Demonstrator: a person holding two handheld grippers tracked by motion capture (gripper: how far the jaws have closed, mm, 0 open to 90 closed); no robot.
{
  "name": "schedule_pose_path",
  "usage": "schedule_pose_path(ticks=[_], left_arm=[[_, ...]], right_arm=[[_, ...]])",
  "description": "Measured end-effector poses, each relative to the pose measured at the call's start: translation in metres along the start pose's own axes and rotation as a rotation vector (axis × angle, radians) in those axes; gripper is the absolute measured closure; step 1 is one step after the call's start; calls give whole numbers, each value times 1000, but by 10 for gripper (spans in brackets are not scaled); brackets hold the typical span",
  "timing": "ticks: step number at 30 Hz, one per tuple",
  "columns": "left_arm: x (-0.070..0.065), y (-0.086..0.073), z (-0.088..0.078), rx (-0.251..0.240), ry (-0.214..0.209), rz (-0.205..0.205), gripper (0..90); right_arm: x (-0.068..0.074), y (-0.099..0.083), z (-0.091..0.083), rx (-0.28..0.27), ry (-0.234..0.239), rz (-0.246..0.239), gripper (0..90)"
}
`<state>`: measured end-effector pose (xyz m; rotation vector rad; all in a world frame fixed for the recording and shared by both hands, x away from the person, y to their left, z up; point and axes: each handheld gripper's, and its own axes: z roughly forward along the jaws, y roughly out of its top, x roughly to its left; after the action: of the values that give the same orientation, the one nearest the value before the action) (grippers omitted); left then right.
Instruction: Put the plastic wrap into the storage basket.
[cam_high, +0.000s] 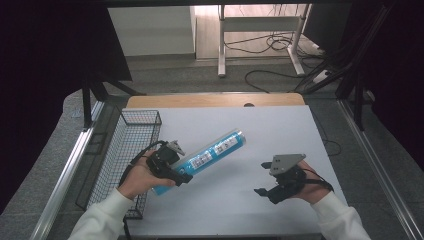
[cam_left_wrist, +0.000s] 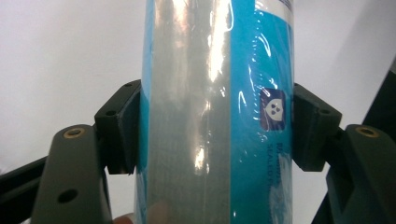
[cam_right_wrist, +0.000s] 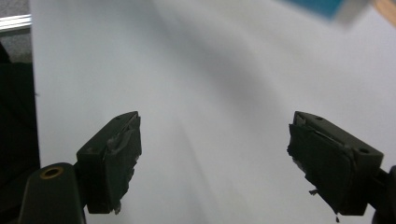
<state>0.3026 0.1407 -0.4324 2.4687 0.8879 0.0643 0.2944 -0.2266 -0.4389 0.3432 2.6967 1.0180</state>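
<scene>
Gripping the blue tube (cam_left_wrist: 215, 112) near its lower end, the left gripper (cam_high: 172, 170) has both pads pressed flat against opposite sides. The tube slants up and away over the white table (cam_high: 280, 135), beside the wire basket (cam_high: 125, 150). Its glossy film wrap looks slippery; the body appears stiff and probably light, so a hold nearer mid-length would likely balance better. The right gripper (cam_high: 270, 187) hovers well apart, jaws spread wide, holding nothing.

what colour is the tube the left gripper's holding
The tube is bright blue with a silvery-grey band under shiny wrap, best seen in the left gripper view.
</scene>
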Motion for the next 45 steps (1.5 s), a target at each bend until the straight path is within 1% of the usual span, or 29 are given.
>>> schedule_pose_path(ticks=[3, 4, 5, 6, 7, 8, 9, 10, 12, 15, 18, 19, 20, 23, 25, 28, 33, 41, 44, 45], left_arm=[[4, -3, -5, -10, 15, -22, 316], [6, -4, -8, -14, 18, -26, 316], [7, -5, -10, -17, 24, -29, 316], [9, -6, -14, -19, 33, -30, 316], [9, -7, -16, -17, 41, -28, 316], [10, -8, -18, -26, 44, -35, 316], [11, -9, -21, -32, 49, -40, 316], [13, -11, -24, -37, 47, -48, 317], [15, -15, -29, -48, 59, -59, 317], [20, -21, -35, -63, 76, -82, 317], [25, -28, -40, -68, 106, -103, 317], [26, -29, -42, -73, 111, -118, 317], [28, -31, -43, -79, 113, -133, 317], [32, -37, -49, -93, 124, -157, 318], [34, -40, -52, -95, 132, -159, 318], [38, -44, -58, -94, 141, -173, 318], [44, -55, -65, -105, 168, -221, 318], [53, -75, -79, -120, 197, -277, 318], [55, -86, -85, -120, 237, -306, 318], [57, -90, -87, -122, 243, -320, 318]], right_arm=[[-1, -17, 2, 6, -22, 45, 183], [-1, -25, 3, 10, -25, 83, 187], [-1, -25, 3, 10, -25, 83, 187], [-1, -29, 5, 18, -29, 105, 188], [-2, -34, 9, 50, -41, 129, 188], [-2, -34, 9, 50, -41, 129, 188], [-3, -36, 11, 62, -53, 135, 188], [-3, -37, 12, 68, -66, 147, 190], [-5, -39, 12, 67, -79, 166, 194], [-5, -39, 13, 71, -82, 167, 195], [-2, -39, 16, 80, -77, 170, 202], [-2, -39, 16, 80, -77, 170, 202], [-1, -40, 18, 85, -74, 170, 202], [2, -39, 23, 100, -68, 159, 202], [3, -39, 24, 101, -64, 154, 202], [2, -39, 23, 98, -68, 159, 203], [1, -40, 23, 99, -74, 163, 204], [0, -41, 24, 106, -80, 163, 204], [0, -40, 25, 110, -79, 158, 205], [0, -41, 26, 113, -79, 155, 206]])
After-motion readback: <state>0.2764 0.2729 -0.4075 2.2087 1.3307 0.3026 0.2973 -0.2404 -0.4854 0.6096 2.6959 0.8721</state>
